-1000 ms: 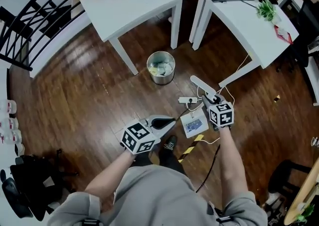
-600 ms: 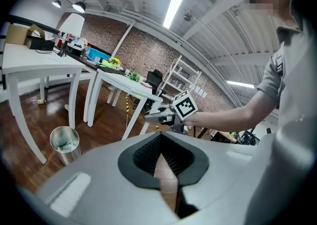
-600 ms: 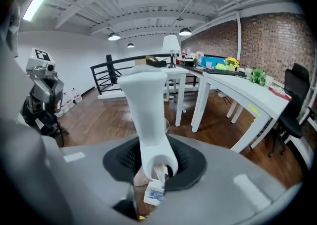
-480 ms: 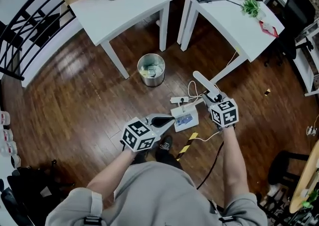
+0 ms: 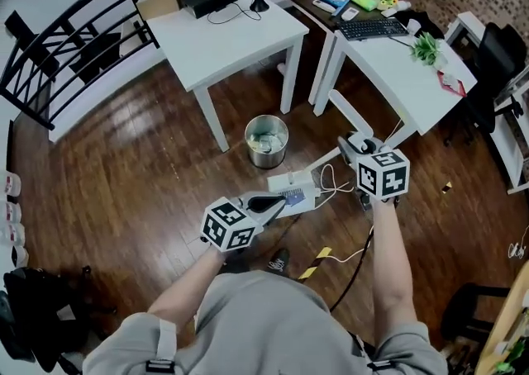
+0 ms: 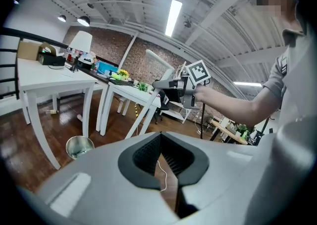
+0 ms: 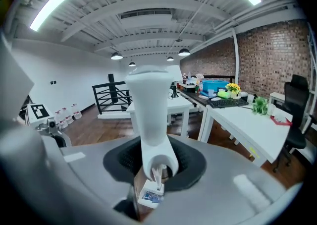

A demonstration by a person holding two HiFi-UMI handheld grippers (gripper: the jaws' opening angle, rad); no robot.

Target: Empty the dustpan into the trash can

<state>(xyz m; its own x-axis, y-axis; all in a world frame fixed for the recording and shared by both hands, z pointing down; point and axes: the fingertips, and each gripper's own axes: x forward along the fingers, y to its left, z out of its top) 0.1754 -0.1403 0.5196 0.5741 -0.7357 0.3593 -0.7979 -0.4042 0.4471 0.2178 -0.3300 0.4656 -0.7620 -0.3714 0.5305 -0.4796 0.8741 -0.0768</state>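
A long-handled white dustpan hangs off the floor. Its handle [image 5: 340,112] passes between the jaws of my right gripper [image 5: 352,149], which is shut on it. The pan [image 5: 293,192] hangs low and to the left with blue-printed scraps in it. In the right gripper view the handle [image 7: 148,115] rises from my right gripper [image 7: 156,162], with the pan [image 7: 151,194] small below. The metal trash can [image 5: 266,140] stands on the floor beyond the pan, with paper inside. My left gripper [image 5: 278,201] is shut and empty, its tips right by the pan; whether they touch is unclear.
White tables [image 5: 234,31] [image 5: 402,65] stand behind the can, their legs close beside it. A white cable [image 5: 335,177] and yellow-black tape [image 5: 313,262] lie on the wooden floor near my shoe [image 5: 279,263]. A black railing [image 5: 73,45] runs along the left. The can [image 6: 79,146] also shows in the left gripper view.
My right gripper has risen and lifted the dustpan off the floor, the pan swinging left towards the can. The left gripper has come up a little.
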